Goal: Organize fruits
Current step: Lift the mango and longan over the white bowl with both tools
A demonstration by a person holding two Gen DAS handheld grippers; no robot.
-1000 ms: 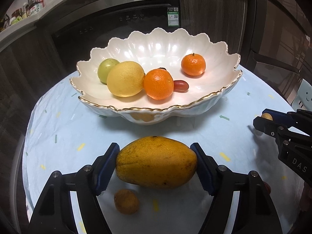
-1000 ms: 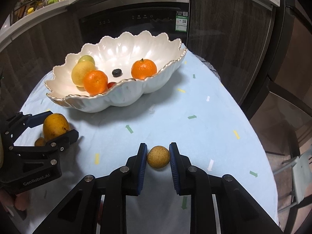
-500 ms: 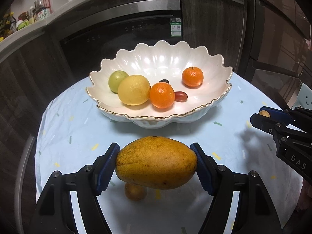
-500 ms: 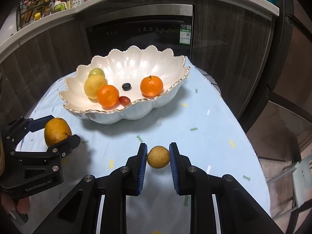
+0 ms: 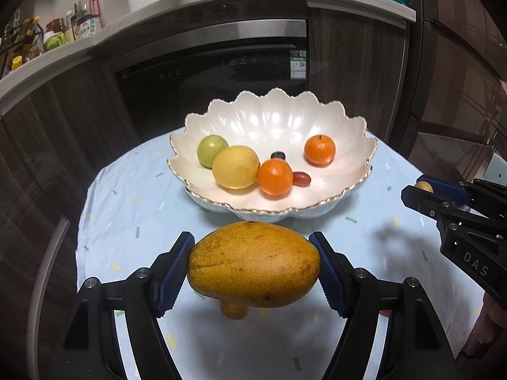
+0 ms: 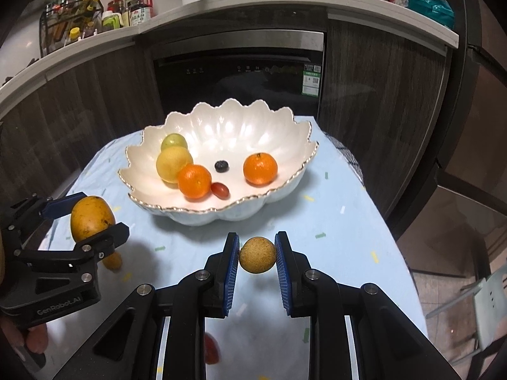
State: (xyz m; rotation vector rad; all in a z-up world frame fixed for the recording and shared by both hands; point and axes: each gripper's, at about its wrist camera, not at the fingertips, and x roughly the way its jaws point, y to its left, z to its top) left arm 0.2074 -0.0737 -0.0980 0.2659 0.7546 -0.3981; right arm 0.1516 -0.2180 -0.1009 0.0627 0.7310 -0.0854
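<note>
My left gripper [image 5: 253, 269] is shut on a yellow-orange mango [image 5: 253, 264] and holds it in the air in front of the white scalloped bowl [image 5: 342, 126]. My right gripper [image 6: 256, 255] is shut on a small round brown fruit [image 6: 256, 255], also lifted above the table. The bowl [image 6: 285, 126] holds a green fruit [image 5: 212, 151], a yellow lemon [image 5: 236, 167], two oranges [image 5: 275, 177], a blueberry [image 6: 221, 166] and a small red fruit [image 6: 221, 189]. Each gripper also shows in the other's view: the left one [image 6: 92, 221] and the right one [image 5: 423, 191].
A small orange-brown fruit [image 5: 233, 310] lies on the light blue tablecloth [image 5: 126, 209] under the mango. A red fruit [image 6: 211, 350] lies below my right gripper. Dark cabinets and a dishwasher [image 5: 221, 72] stand behind the round table. A chair [image 6: 491, 304] stands at right.
Both grippers have risen and pulled back from the bowl with their fruits still held. The bowl now looks smaller and farther, and more counter shows.
</note>
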